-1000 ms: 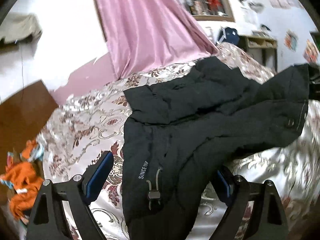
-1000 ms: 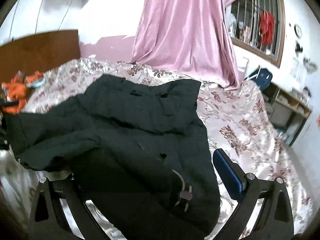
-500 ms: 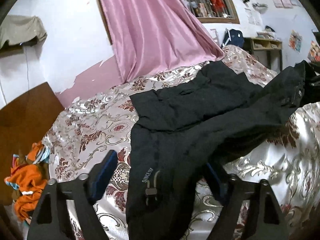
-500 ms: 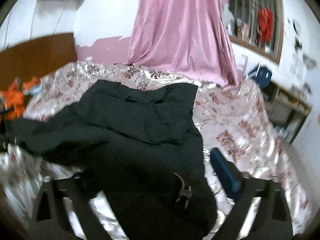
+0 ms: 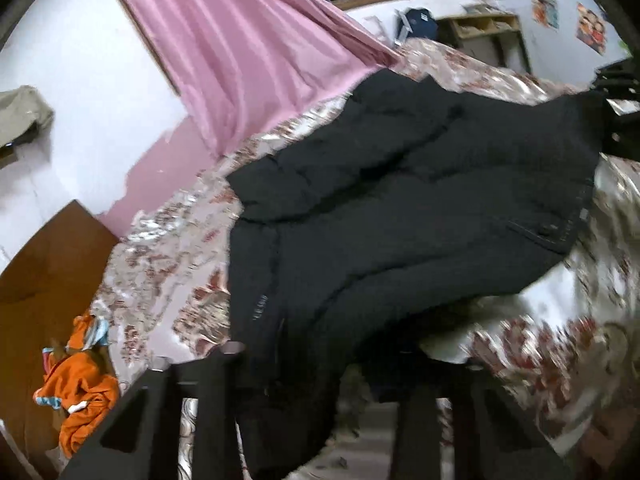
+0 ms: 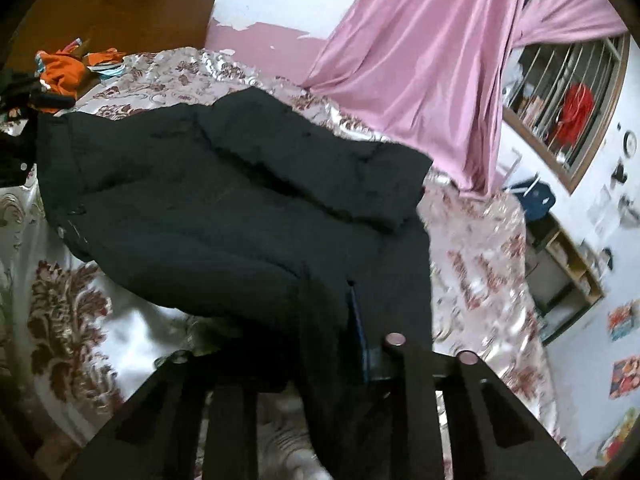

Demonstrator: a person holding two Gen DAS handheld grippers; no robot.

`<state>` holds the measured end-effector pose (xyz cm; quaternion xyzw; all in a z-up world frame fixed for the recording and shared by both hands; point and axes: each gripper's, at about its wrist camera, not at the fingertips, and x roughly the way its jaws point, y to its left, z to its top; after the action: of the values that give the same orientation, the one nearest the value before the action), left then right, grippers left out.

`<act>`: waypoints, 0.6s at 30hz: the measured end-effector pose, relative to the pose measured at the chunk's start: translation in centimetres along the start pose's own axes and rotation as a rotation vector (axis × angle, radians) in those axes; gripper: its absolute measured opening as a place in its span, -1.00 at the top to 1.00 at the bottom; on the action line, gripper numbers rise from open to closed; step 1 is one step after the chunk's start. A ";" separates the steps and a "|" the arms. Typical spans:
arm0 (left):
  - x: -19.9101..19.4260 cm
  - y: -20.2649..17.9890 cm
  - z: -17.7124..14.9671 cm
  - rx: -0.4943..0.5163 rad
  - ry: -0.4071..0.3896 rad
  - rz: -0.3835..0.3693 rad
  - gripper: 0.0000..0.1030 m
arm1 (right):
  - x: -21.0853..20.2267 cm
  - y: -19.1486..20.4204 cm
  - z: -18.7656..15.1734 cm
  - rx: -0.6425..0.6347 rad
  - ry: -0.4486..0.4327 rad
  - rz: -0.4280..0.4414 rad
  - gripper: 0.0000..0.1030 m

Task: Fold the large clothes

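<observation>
Left wrist view: the left gripper (image 5: 308, 364) has its jaws closing, narrow, on the near hem of a black jacket (image 5: 400, 220); the garment spreads away across a floral bedspread (image 5: 160, 248) toward a pink curtain (image 5: 248, 48), and an orange garment (image 5: 84, 396) lies at the left edge. Right wrist view: the right gripper (image 6: 320, 344), jaws likewise closing and narrow, pinches the jacket's other near hem, one blue pad (image 6: 358, 320) pressed against the fabric; the jacket lies crumpled mid-bed.
</observation>
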<state>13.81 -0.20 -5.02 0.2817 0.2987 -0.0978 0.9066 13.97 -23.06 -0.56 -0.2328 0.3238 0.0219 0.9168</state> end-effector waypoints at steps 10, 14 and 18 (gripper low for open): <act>-3.0 0.9 -1.0 -0.102 0.001 -0.070 0.82 | -4.2 0.0 -0.1 0.075 -0.101 -0.022 0.84; -6.3 2.2 -0.6 -0.122 -0.051 -0.061 0.83 | -7.4 -0.8 0.2 0.108 -0.159 -0.014 0.86; -10.0 3.3 -0.2 -0.130 -0.098 -0.071 0.83 | -10.8 -2.4 0.1 0.167 -0.194 0.039 0.86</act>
<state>6.85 2.67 2.30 0.2063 0.2697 -0.1241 0.9324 5.92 -23.99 7.00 -0.1462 0.2386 0.0350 0.9594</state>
